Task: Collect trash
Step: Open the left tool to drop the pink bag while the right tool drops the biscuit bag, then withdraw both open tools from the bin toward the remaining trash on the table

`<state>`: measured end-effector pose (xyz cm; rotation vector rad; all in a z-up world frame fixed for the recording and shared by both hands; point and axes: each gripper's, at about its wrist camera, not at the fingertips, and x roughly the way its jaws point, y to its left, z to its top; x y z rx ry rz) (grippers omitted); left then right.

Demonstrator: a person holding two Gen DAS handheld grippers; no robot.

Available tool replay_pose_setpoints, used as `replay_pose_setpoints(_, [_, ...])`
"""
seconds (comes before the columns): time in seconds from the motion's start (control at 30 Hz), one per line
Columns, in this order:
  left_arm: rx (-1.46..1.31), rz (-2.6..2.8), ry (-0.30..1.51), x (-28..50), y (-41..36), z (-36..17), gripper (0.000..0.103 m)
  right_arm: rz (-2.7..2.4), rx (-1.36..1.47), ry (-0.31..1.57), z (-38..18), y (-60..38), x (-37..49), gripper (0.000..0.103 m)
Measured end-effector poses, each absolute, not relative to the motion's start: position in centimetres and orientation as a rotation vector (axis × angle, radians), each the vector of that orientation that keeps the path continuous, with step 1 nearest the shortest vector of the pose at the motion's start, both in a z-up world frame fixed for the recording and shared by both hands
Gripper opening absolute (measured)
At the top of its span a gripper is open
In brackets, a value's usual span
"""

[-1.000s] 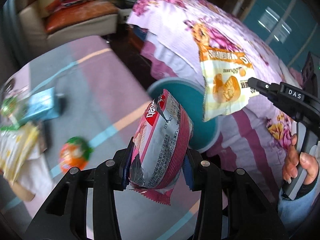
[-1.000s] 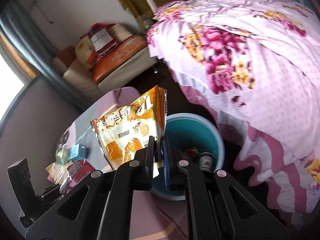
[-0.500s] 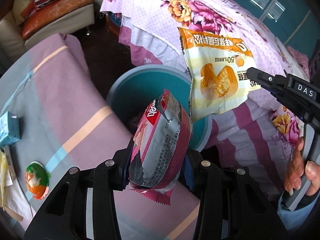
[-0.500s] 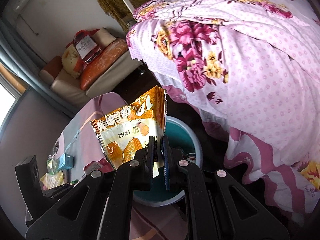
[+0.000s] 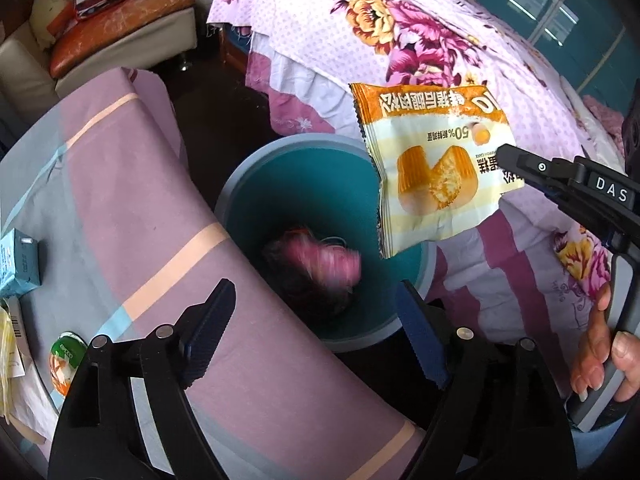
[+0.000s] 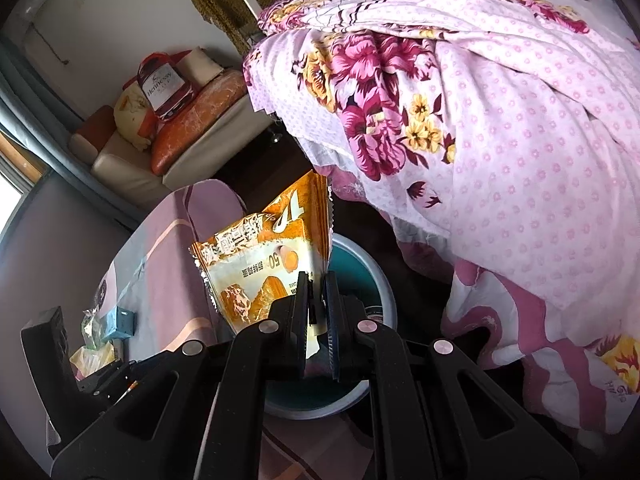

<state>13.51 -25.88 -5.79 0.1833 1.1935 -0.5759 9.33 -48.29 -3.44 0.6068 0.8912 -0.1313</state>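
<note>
My left gripper [image 5: 316,330] is open and empty above the near rim of a teal trash bin [image 5: 256,184]. A pink snack wrapper [image 5: 320,258] shows blurred inside the bin. My right gripper [image 6: 318,300] is shut on an orange and white cake wrapper [image 6: 260,264] and holds it over the bin [image 6: 380,284]. In the left wrist view the cake wrapper [image 5: 436,168] hangs above the bin's right rim, pinched by the right gripper [image 5: 508,156].
A table with a pink and grey striped cloth [image 5: 120,200] stands left of the bin, with a blue carton [image 5: 18,264], an orange and green lid [image 5: 64,360] and yellowish wrappers [image 5: 8,344]. A floral bed [image 5: 400,40] lies behind, a sofa [image 5: 100,28] further back.
My left gripper opened and let go of the pink snack wrapper, which dropped into the bin. Both grippers moved closer over the bin. The right gripper still holds the cake wrapper.
</note>
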Motion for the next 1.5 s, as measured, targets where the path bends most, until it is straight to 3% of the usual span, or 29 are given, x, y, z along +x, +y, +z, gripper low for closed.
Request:
replay_pose_setpoints(0.1, [0.172,-0.564,1.197,13.5,-25.2,-5.9,0.089,-0.127,0.601,0.901,-3.6,-47.9,9.7,0.008])
replay_pose_setpoints(0.43, [0.098,-0.542,1.221,13.4,-22.5,-6.2,0.092,-0.116,0.582,0.945,-4.3,-46.7,10.6,0.009])
replay_pose_setpoints(0.57, [0.068,-0.54,1.237,13.4,-21.6,-6.5,0.092,-0.107,0.592,0.976,-4.9,-46.1,11.0,0.019])
replay_pose_setpoints(0.7, [0.052,-0.539,1.243,13.2,-20.7,-6.7,0.092,-0.103,0.605,1.002,-5.5,-45.6,11.3,0.047])
replay_pose_setpoints(0.87, [0.024,-0.525,1.243,13.1,-19.3,-6.7,0.092,-0.096,0.609,1.018,-5.5,-44.7,11.6,0.062])
replay_pose_setpoints(1.17, [-0.028,-0.494,1.222,12.8,-16.1,-5.9,0.092,-0.063,0.579,1.039,-4.6,-42.1,12.0,0.073])
replay_pose_setpoints(1.5, [-0.076,-0.419,1.182,12.1,-10.6,-4.8,0.092,0.017,0.513,1.079,-3.6,-37.3,12.7,0.074])
